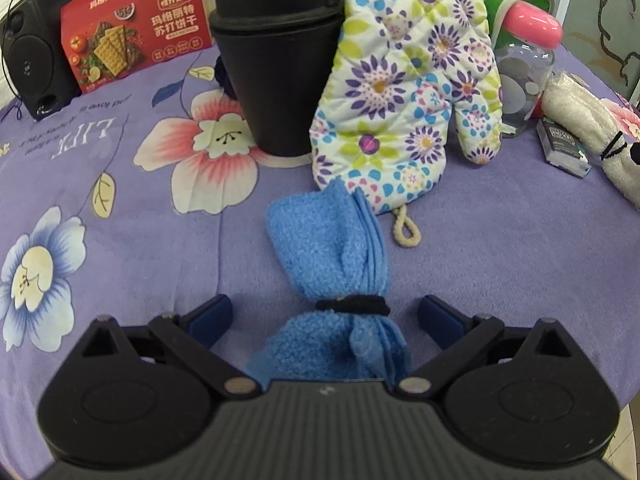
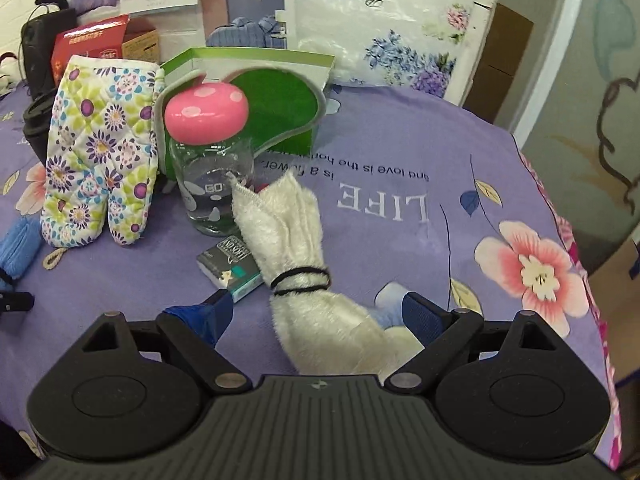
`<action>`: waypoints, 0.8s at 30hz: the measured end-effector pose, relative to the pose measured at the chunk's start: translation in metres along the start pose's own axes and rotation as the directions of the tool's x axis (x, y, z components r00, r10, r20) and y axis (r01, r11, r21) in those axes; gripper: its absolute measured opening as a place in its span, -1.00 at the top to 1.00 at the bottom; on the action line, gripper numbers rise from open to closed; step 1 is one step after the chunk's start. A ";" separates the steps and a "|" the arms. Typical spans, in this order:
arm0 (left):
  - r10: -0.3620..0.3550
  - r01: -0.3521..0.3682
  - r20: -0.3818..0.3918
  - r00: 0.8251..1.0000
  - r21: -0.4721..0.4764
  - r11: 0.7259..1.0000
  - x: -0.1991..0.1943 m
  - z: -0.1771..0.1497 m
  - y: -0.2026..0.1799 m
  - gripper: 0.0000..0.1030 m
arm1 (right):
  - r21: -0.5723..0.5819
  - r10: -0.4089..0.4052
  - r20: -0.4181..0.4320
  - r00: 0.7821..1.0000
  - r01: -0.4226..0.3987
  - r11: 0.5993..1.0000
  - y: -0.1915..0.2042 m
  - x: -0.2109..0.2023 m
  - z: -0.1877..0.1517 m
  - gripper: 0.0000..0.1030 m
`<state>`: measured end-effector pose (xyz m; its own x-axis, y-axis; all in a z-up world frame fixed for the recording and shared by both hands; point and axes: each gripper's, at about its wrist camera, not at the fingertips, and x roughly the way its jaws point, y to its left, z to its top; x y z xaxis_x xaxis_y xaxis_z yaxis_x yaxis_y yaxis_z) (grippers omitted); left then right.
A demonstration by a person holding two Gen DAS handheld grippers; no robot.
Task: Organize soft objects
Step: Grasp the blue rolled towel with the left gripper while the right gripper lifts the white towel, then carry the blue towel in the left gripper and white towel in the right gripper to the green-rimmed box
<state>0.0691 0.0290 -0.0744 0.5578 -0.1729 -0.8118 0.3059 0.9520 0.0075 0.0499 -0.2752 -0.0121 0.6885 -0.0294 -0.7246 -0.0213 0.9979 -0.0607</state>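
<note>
A blue towel (image 1: 334, 248) tied with a black band lies on the purple floral cloth (image 1: 120, 240), between the spread fingers of my open left gripper (image 1: 326, 316). A floral oven mitt (image 1: 404, 92) leans just beyond it. A white fluffy towel (image 2: 292, 232) tied with a black band lies between the spread fingers of my open right gripper (image 2: 316, 312). The mitt (image 2: 100, 148) and the blue towel (image 2: 16, 248) also show at the left of the right wrist view. Neither gripper holds anything.
A black lidded cup (image 1: 276, 60), a red cracker box (image 1: 132, 32) and a black speaker (image 1: 30, 48) stand at the back left. A glass jar with a pink lid (image 2: 208, 160), a green box (image 2: 280, 92) and a small dark carton (image 2: 232, 268) are near the white towel. The table edge (image 2: 576, 220) curves at right.
</note>
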 end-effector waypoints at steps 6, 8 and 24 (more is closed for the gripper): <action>-0.012 0.012 0.005 1.000 0.010 1.000 0.001 0.000 0.001 -0.93 | -0.075 0.050 -0.154 0.987 -0.062 0.995 0.002 0.047 0.001 -0.52; -0.015 0.015 0.006 1.000 0.013 1.000 0.002 0.001 0.002 -0.93 | -0.082 0.063 -0.190 0.980 -0.079 0.993 -0.002 0.061 0.000 -0.52; -0.047 0.046 0.004 0.999 0.074 0.996 0.002 0.001 0.003 -0.93 | -0.025 0.197 -0.145 0.970 -0.203 0.979 -0.017 0.082 -0.005 -0.72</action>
<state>0.0721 0.0316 -0.0750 0.5463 -0.2182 -0.8087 0.3879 0.9216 0.0133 0.1032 -0.2949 -0.0742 0.5579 0.1598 -0.8144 -0.1782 0.9815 0.0706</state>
